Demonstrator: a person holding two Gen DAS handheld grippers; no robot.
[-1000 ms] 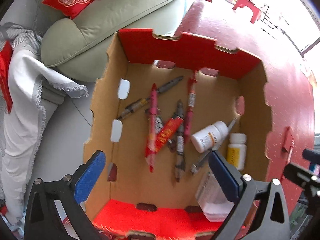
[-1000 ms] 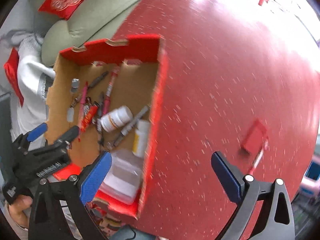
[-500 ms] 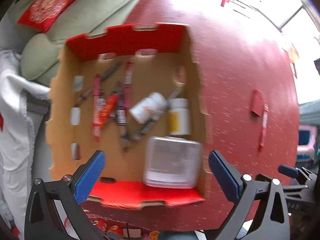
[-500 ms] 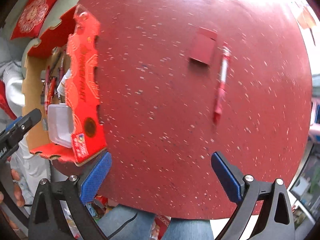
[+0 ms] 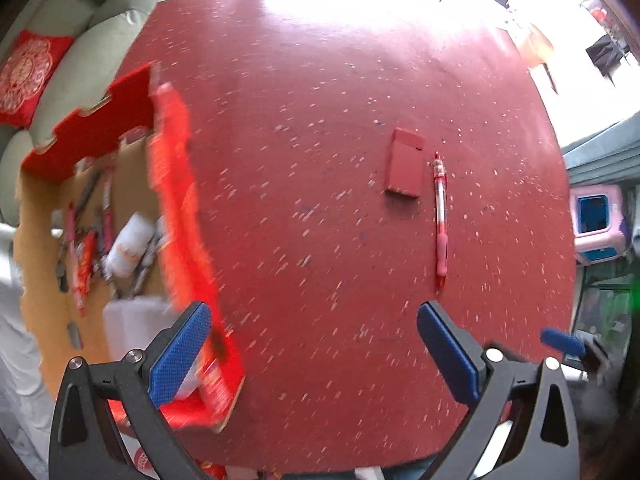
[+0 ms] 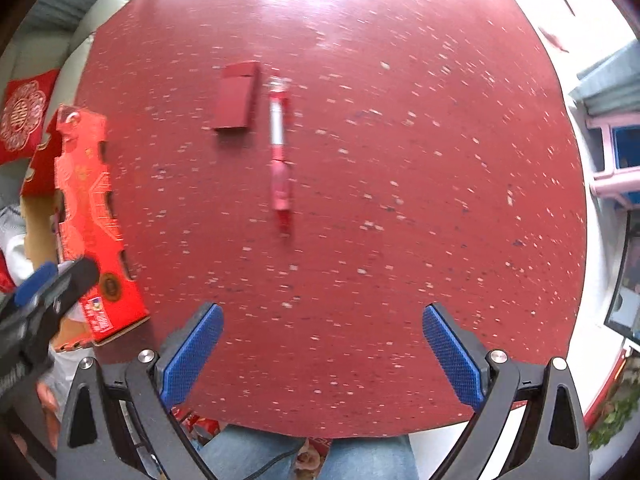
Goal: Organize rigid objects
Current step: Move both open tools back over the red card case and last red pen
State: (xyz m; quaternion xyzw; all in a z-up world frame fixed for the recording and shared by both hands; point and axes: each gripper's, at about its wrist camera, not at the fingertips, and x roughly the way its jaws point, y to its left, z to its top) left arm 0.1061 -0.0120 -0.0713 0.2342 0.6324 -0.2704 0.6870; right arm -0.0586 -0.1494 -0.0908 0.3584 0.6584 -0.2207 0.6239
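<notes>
Both claws are hanging over a red table [image 5: 320,80] speckled with white, and each is spread wide with nothing between its blue pads. The left gripper [image 5: 312,352] is sitting above the near edge of the table, its left pad [image 5: 178,354] showing in front of the box's near corner. The right gripper [image 6: 322,354] is hovering over bare tabletop, with the pen straight ahead of it.

A pen [image 5: 440,216], red and pink with a clear barrel, is lying flat on the table, its tip pointing toward the person. Just beside it, on its left and apart from it, a small red case [image 5: 404,166] is lying flat too. Both are sitting well away from the box.

The box [image 5: 176,216], cardboard inside and bright red outside, is standing open at the table's left edge. Inside it several pens [image 5: 86,256] are lying in a loose heap, a white bottle [image 5: 128,244] is lying on its side next to them, and a clear tub [image 5: 132,328] is sitting at the near end. The view there is blurred, so finer detail is hard to tell.

Beyond the box a green sofa [image 5: 96,60] is carrying a red cushion [image 5: 24,76]. In the right wrist view the person's jeans [image 6: 360,456] are showing below the table edge.
</notes>
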